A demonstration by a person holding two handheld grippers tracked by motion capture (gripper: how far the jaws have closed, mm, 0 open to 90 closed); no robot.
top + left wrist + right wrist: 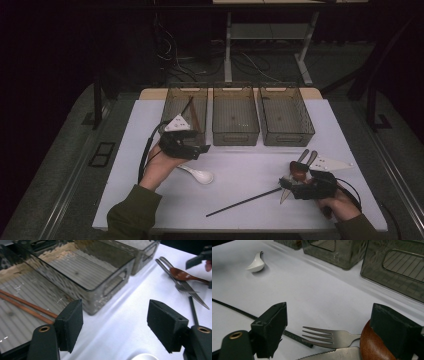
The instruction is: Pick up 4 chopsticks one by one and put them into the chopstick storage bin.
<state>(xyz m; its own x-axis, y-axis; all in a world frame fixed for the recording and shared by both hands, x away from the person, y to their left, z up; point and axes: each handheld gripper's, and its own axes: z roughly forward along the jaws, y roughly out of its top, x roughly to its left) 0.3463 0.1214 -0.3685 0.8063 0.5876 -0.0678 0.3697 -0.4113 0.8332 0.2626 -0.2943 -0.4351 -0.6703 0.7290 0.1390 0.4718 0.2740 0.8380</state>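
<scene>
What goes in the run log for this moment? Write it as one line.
left claw: open, empty, beside white ceramic spoon | right claw: open over steel fork | two brown wooden chopsticks: in left smoky plastic bin

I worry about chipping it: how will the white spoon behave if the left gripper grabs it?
The white spoon looks glazed and glossy, so it is probably slippery between the pads and likely brittle if dropped. Its rounded bowl rests on the table, so a push may spin or rock it. The left gripper stands open, holding nothing.
</scene>
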